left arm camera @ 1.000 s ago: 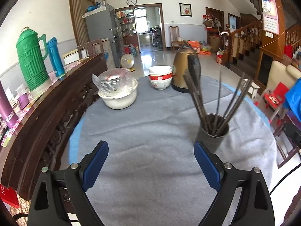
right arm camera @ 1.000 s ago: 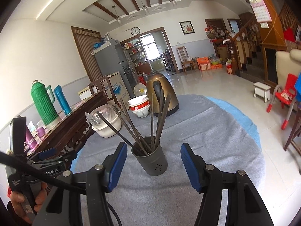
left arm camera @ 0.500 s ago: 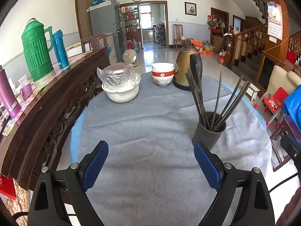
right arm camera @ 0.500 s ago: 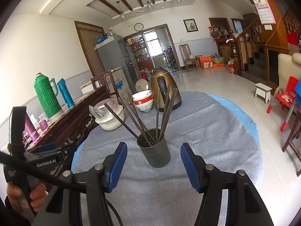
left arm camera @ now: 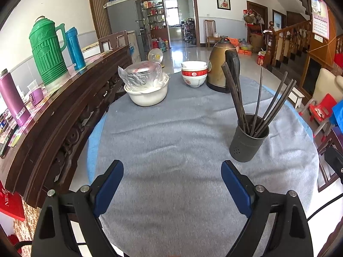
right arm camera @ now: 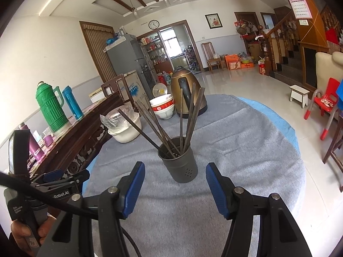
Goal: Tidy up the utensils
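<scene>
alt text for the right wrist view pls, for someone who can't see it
The open right gripper points at a dark utensil holder full of chopsticks on a grey cloth-covered table, with nothing between its blue pads. Behind stand a brass kettle, stacked bowls and a covered white bowl.

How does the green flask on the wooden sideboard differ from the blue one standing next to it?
The green flask is taller and much wider than the blue flask. The green flask has a ribbed body and a big side handle; the blue flask is a smooth, slim cylinder with no handle in view. Both stand upright, side by side, on the sideboard.
</scene>
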`<control>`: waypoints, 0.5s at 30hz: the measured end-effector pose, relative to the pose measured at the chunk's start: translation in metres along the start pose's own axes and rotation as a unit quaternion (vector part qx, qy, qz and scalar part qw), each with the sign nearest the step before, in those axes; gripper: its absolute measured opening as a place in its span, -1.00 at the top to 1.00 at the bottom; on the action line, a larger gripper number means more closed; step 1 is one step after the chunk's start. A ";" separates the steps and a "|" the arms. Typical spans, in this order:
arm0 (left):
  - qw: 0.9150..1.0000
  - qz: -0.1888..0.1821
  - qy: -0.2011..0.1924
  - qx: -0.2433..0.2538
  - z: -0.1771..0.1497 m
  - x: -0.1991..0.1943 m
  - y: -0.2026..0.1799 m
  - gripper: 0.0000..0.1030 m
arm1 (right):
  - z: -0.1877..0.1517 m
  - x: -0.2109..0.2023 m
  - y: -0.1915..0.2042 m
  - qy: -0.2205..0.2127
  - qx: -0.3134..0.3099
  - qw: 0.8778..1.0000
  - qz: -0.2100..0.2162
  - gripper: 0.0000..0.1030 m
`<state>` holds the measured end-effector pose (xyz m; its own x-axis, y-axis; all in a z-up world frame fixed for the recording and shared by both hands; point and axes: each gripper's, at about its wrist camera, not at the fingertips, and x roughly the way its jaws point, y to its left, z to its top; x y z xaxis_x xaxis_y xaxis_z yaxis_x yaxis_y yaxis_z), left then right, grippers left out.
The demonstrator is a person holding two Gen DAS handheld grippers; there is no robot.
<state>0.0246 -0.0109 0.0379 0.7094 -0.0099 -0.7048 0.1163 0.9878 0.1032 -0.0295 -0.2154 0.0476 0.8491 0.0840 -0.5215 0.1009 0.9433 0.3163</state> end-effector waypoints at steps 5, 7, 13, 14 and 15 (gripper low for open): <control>1.000 0.003 -0.002 0.000 -0.001 -0.003 0.000 -0.79 | -0.001 -0.001 -0.001 0.001 0.003 1.000 0.000 -0.24; 1.000 0.004 -0.004 0.001 -0.002 -0.005 0.000 -0.79 | -0.001 -0.001 -0.003 0.003 0.004 1.000 -0.001 -0.24; 1.000 0.006 -0.007 0.000 -0.004 -0.009 0.000 -0.79 | -0.002 -0.001 0.000 0.005 0.002 1.000 0.002 -0.24; 1.000 0.007 -0.007 0.000 -0.004 -0.009 0.000 -0.79 | -0.001 -0.001 0.001 0.005 0.000 1.000 0.004 -0.24; 1.000 0.007 -0.008 0.000 -0.004 -0.009 0.000 -0.79 | -0.001 -0.001 0.003 0.005 -0.002 1.000 0.004 -0.24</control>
<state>0.0149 -0.0105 0.0414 0.7214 0.0012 -0.6925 0.1067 0.9879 0.1129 -0.0309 -0.2128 0.0483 0.8448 0.0953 -0.5265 0.0915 0.9438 0.3175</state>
